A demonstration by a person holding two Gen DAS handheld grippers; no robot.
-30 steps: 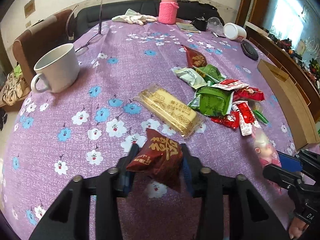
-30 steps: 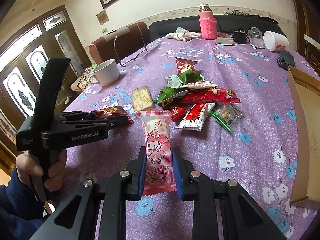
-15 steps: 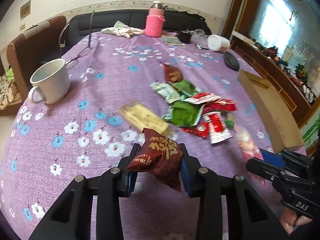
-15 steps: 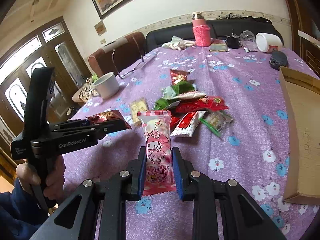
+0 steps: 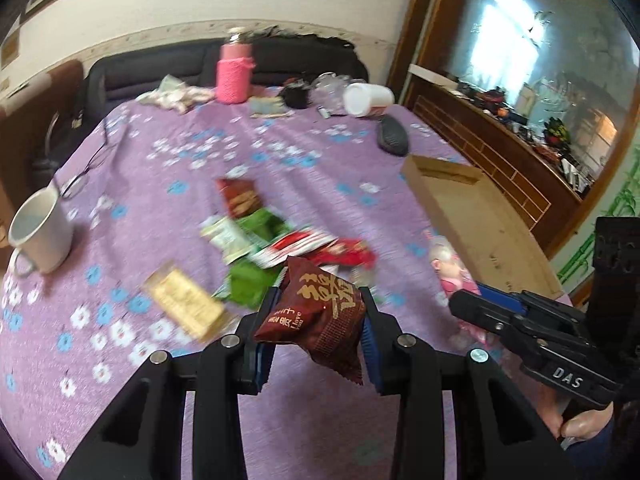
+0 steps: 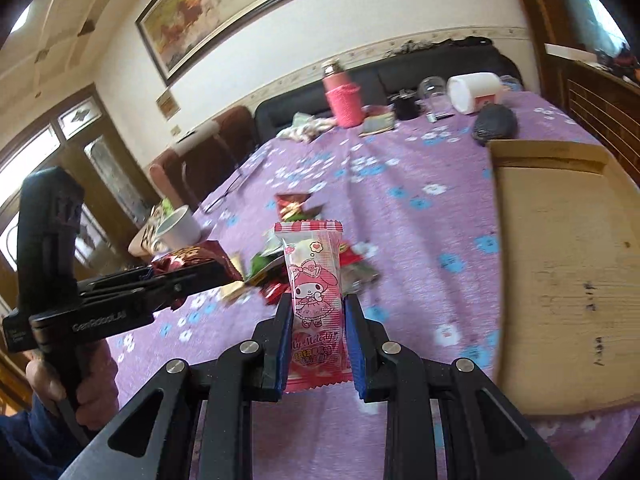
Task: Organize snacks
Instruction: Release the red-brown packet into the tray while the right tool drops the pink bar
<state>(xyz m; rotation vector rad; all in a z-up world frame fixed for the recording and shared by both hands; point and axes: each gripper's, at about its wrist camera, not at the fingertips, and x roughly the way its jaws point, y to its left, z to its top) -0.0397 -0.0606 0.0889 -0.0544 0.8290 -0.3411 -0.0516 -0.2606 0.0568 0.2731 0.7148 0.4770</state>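
Now both snacks are off the worktop (image 5: 304,136) and higher than a second ago, when each hung low over the purple flowered cloth. The left gripper (image 5: 318,320) has its fingers clamped on the dark red packet (image 5: 316,316), which sits tilted between the blue pads with its lower corner hanging free. The right gripper (image 6: 316,332) has its fingers pressed together on the pink cartoon packet (image 6: 316,304), held upright with its crimped top edge above the fingertips.

Both views have swung toward the cardboard box (image 6: 568,280) at the right side of the worktop. Earlier only its near edge showed; now its open, bare floor fills much of the right wrist view, just beside the pink packet. In the left wrist view the box (image 5: 476,216) lies beyond the right gripper (image 5: 480,304), with the dark red packet farther from it.

The pile of loose snacks (image 5: 280,248) in the middle of the cloth has stayed where it was, as has the white mug (image 5: 40,232) at the left edge.

For the task, this reads as the carry step: two snacks picked, both heading for the box, neither yet over it. The pink one looks likely to arrive first. Most of the pile is left to sort.
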